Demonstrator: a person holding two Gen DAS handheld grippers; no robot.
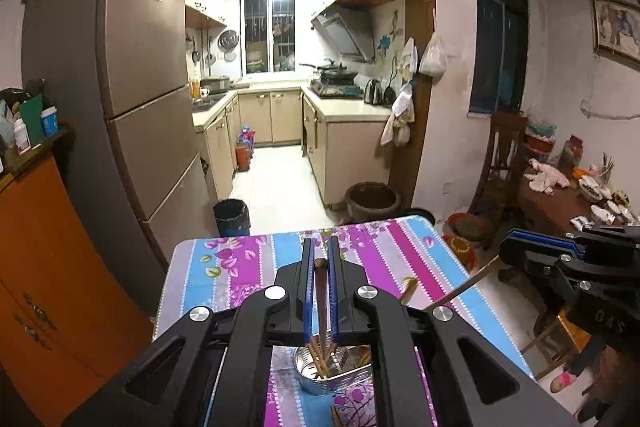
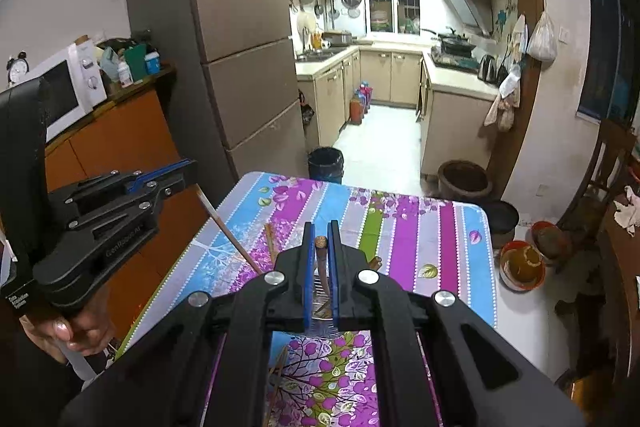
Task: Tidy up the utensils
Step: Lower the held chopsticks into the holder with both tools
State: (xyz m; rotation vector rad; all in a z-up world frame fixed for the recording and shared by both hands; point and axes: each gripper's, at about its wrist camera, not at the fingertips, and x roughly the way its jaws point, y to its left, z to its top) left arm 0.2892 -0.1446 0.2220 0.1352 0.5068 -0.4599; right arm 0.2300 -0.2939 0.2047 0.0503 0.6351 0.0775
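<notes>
partly done: metal holder (image 1: 320, 379) at 6 o'clock already has chopsticks; left gripper (image 1: 320, 247) clenched on a chopstick (image 1: 320, 291) above it, right gripper (image 2: 321, 233) grasping a wooden-handled utensil (image 2: 321, 255); strays remain on the tabletop (image 2: 416, 227)

1. Two grippers are showing: left gripper (image 1: 321, 259), right gripper (image 2: 321, 247).
2. One metal cup (image 1: 320, 373) is sitting at six o'clock.
3. Several chopsticks (image 1: 316, 357) are standing inside; exact number unclear.
4. One table (image 1: 240, 267) is showing.

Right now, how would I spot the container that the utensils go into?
Find the table with the striped floral cloth. At its near end, under the left tool, stands a shiny metal holder. It is the only metal container there, with chopsticks standing in it.
</notes>
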